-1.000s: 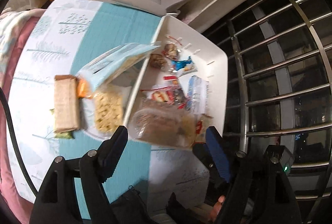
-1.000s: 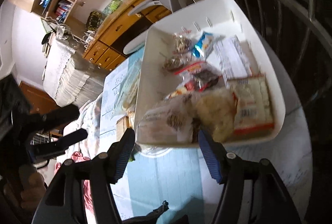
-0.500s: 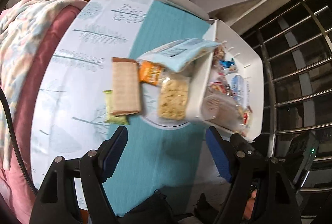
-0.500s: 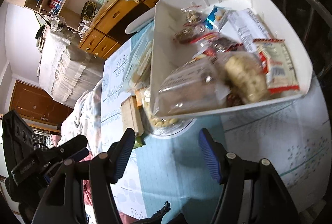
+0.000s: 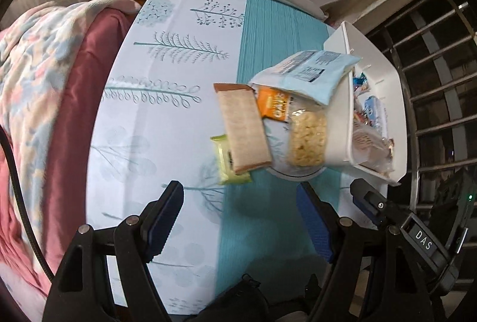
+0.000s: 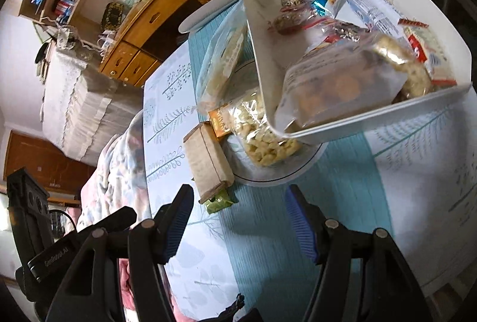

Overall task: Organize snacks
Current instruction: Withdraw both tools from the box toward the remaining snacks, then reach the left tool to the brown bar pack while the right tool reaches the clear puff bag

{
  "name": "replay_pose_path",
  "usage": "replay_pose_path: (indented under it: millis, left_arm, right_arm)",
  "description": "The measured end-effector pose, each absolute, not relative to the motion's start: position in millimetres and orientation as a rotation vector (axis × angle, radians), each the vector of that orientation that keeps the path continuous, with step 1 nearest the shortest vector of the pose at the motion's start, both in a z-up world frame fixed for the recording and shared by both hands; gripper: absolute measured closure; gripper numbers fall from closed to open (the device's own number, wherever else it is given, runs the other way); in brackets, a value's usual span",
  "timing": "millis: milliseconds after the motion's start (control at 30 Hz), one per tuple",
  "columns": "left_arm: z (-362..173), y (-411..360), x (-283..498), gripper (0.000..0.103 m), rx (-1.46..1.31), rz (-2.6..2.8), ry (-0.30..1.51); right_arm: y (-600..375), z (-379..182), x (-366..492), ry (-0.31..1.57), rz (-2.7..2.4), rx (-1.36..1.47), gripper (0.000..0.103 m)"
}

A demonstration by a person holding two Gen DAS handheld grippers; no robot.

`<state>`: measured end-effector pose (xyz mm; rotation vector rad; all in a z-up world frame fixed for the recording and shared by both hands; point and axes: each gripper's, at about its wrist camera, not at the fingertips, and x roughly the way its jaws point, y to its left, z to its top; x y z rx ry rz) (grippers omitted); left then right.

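I read this as the gap between picks: my left gripper [image 5: 240, 220] and right gripper [image 6: 238, 220] both hang with jaws spread wide and nothing in them, over the desk [image 5: 167, 125] short of the snacks. The white bin [image 6: 351, 125] already holds a large clear bag of cookies [image 6: 337, 83] at its near corner, with several small wrapped snacks behind it. Five packets remain outside, all just beside the bin's left wall: a clear bag of pale puffs [image 5: 307, 140] touching it, a light blue pouch [image 5: 310, 74] leaning on its rim, an orange packet [image 5: 272, 107], a long brown bar [image 5: 243, 128], and a green packet [image 5: 228, 161] half under the bar. The next move, I judge, calls for closing on the bar, which lies topmost and nearest, then lifting it over the rim.
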<state>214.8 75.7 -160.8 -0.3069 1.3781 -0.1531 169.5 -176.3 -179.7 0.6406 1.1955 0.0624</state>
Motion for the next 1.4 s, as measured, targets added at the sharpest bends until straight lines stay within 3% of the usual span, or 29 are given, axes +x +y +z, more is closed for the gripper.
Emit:
replay_pose_path:
  millis: [233,400,633,1000,1200,1333,1400]
  left_arm:
    - [-183.8,89.1,238.4,0.023,-0.19,-0.238,1.45]
    - [-201.3,88.9,262.0,0.014,-0.106,-0.299,1.477]
    - [-227.7,71.8,294.0,0.014,-0.075,-0.323,1.508]
    - [-277.8,50.7,326.3,0.014,-0.238,-0.239,1.643]
    - [-289.5,33.7,335.1,0.014,-0.205,-0.221,1.667]
    - [-295.1,22.0,341.0,0.015,-0.188,-0.186,1.68]
    - [-300.4,14.3,343.6,0.022,-0.181,-0.164,1.695]
  right_arm:
    - [-145.4,-189.7,171.2,1.112,-0.064,0.512,0.039]
    - [-124.0,-197.9,173.7,1.04,-0.124,0.35,0.039]
    - [-103.8,-221.7,176.7,0.968,-0.153,0.132,0.039]
    - [-114.2,-246.8,186.9,0.933,-0.132,0.082,0.038]
    - [-108.0,-250.2,188.1,0.913,-0.097,0.054,0.027]
    - [-104.8,-251.5,194.8,0.905,-0.07,0.019,0.025]
    - [-104.0,-252.1,197.2,0.908,-0.069,0.028,0.023]
